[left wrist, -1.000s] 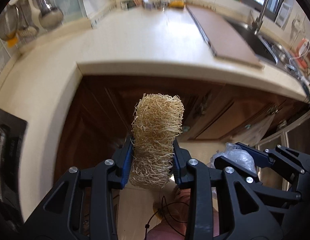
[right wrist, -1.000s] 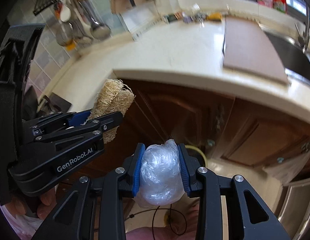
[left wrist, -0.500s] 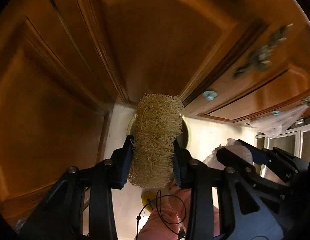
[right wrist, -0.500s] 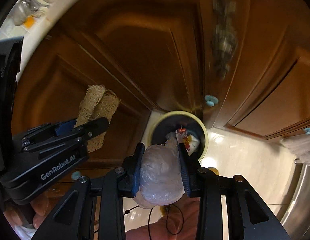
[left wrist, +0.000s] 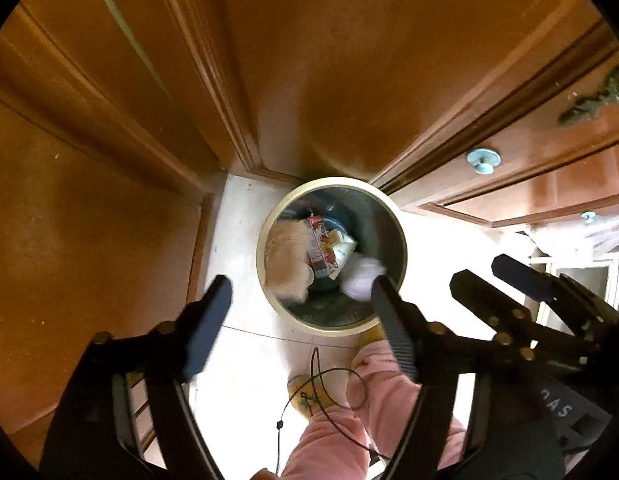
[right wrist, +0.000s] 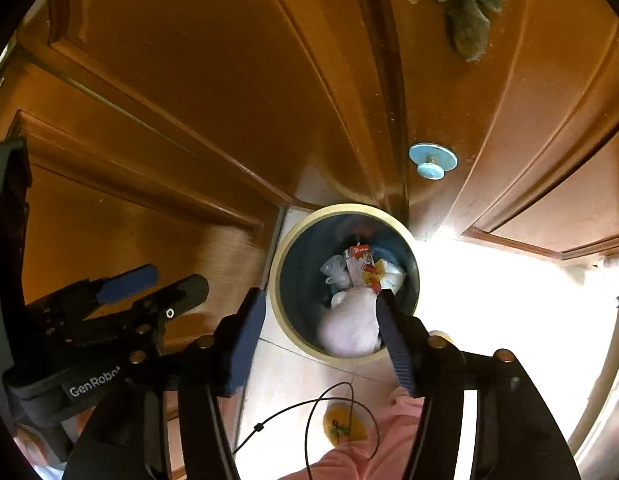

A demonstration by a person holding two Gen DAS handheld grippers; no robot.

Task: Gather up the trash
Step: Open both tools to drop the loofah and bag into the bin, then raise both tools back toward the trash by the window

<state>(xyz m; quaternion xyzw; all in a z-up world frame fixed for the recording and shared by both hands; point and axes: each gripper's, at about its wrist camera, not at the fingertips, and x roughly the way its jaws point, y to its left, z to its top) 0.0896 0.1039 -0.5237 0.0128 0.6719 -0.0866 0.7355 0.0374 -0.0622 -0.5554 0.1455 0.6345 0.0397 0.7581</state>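
Dropped loofah (left wrist: 287, 258) and plastic wad (right wrist: 351, 326) into bin (left wrist: 401, 240), left gripper (left wrist: 299, 322) and right gripper (right wrist: 321, 338) both spreading with nothing pinched; best kept wide above rim until both settle, then lifted clear.

1. Wore pink trousers (left wrist: 373, 412) and yellow patterned slippers (right wrist: 343, 426).
2. Carried black linkage-frame grippers with brass-coloured screws (right wrist: 503, 356) and blue ribbed fingers (right wrist: 245, 340).
3. Bore white "GenRobot" lettering (right wrist: 94, 379); trailed a thin black cable (left wrist: 333, 392).
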